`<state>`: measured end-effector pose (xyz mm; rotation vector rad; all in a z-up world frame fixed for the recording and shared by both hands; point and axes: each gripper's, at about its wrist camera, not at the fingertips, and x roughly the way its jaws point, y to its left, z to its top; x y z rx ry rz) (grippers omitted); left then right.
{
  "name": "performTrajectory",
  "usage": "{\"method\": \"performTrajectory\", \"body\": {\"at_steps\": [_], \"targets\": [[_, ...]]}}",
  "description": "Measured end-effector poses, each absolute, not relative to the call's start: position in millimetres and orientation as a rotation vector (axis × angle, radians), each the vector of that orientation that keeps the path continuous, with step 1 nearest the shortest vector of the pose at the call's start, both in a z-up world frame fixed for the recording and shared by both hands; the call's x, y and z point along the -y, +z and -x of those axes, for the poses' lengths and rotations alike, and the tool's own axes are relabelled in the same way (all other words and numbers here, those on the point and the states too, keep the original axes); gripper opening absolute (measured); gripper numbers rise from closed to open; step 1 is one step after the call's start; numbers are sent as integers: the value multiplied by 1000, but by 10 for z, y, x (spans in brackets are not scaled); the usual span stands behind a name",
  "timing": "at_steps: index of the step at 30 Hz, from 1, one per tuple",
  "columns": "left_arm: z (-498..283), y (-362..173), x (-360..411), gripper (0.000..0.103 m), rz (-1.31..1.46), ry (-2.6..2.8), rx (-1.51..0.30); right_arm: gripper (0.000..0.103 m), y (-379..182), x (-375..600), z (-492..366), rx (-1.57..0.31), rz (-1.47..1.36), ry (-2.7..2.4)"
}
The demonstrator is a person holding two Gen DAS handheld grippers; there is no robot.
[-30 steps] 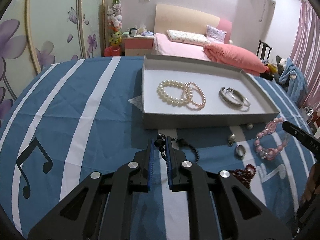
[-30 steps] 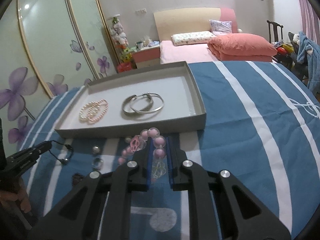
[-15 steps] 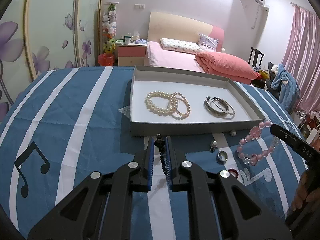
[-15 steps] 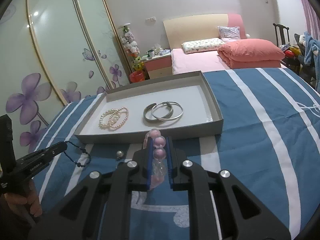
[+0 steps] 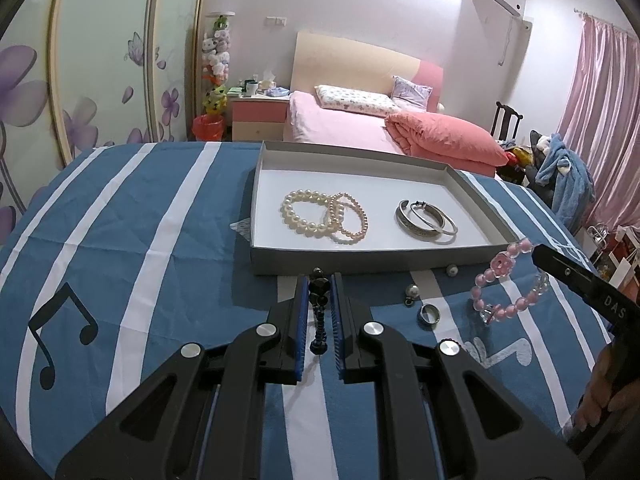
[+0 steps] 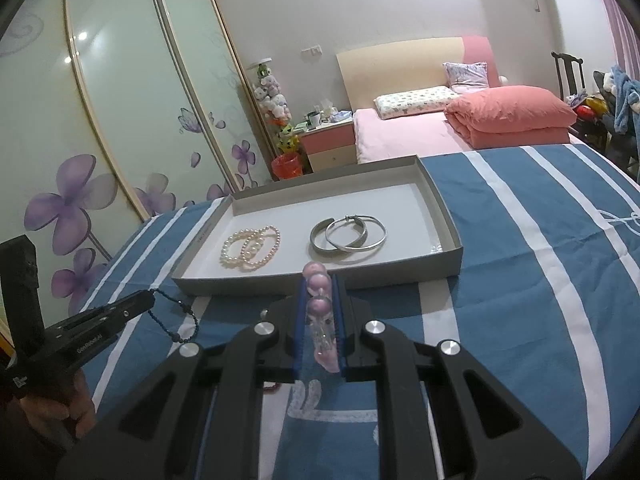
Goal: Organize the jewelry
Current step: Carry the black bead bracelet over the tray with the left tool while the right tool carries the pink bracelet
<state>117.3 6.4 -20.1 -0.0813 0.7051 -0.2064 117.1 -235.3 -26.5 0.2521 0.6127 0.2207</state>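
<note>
two pearl bracelets (image 5: 324, 216); two silver bangles (image 5: 426, 222)

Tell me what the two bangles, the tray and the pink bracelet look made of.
Bangles: likely polished metal, silver-grey with bright glints. Tray: probably matte grey cardboard, thin folded walls, white floor. Pink bracelet: glossy translucent beads, glass or plastic, unclear which; the right gripper is shut on it.

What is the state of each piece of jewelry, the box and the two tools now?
Left tool: shut on dark bead bracelet, lifted.
Right tool: shut on pink bead bracelet, lifted.
Box: open, no lid.
Pearl bracelets: in box, overlapping.
Silver bangles: in box, overlapping.
Ring: loose on cloth.
</note>
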Motion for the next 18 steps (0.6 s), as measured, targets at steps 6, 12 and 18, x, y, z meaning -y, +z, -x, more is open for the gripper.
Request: {"method": "performTrajectory", "body": {"at_steps": [6,12,18], "targets": [[-1140,-168,-37,12,79,-205,-687,13,-241,2341,-1138,-595,-252,219],[-1082,-112,5,12,75,-201,-657,13,-186,2315,-1081,-560,-239,206],[-1017,-33,66,12,65,-195,-618,13,-96,2263,-1024,-511,-211,189]]}}
